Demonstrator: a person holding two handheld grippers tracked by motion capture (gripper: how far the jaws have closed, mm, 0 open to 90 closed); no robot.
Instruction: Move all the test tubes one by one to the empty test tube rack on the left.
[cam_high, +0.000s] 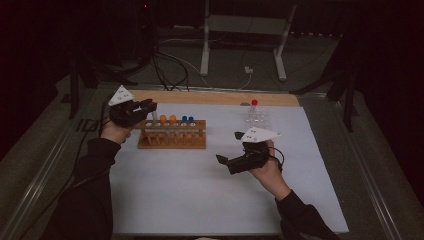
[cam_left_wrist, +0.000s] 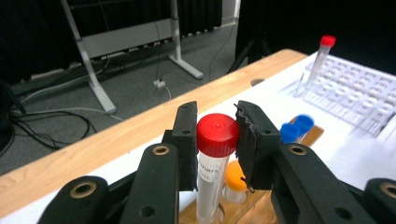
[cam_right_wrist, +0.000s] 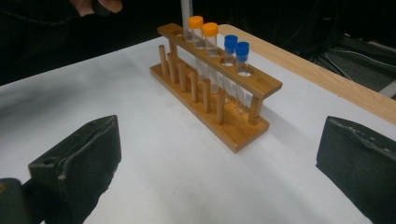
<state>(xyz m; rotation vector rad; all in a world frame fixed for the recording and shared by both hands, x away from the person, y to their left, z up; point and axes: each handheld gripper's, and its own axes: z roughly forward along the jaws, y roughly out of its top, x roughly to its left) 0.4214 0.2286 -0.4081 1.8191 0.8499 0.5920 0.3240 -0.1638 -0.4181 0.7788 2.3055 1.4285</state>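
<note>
My left gripper (cam_high: 150, 106) is shut on a clear tube with a red cap (cam_left_wrist: 217, 135), its pads clamped on either side of the cap. The tube (cam_right_wrist: 187, 16) stands upright at the left end of the wooden rack (cam_high: 172, 140), its lower end at the rack's top bar. In the rack next to it stand two orange-capped tubes (cam_right_wrist: 203, 25) and two blue-capped tubes (cam_right_wrist: 236, 45). My right gripper (cam_high: 229, 147) hovers open over the white mat (cam_high: 200, 195), right of the rack, with nothing between its jaws.
A clear plastic rack (cam_high: 259, 119) sits at the mat's far right with another red-capped tube (cam_high: 254, 103) upright in it. A wooden strip (cam_high: 215, 96) borders the mat's far side. Beyond it are a metal stand's legs (cam_high: 205, 55) and cables on the floor.
</note>
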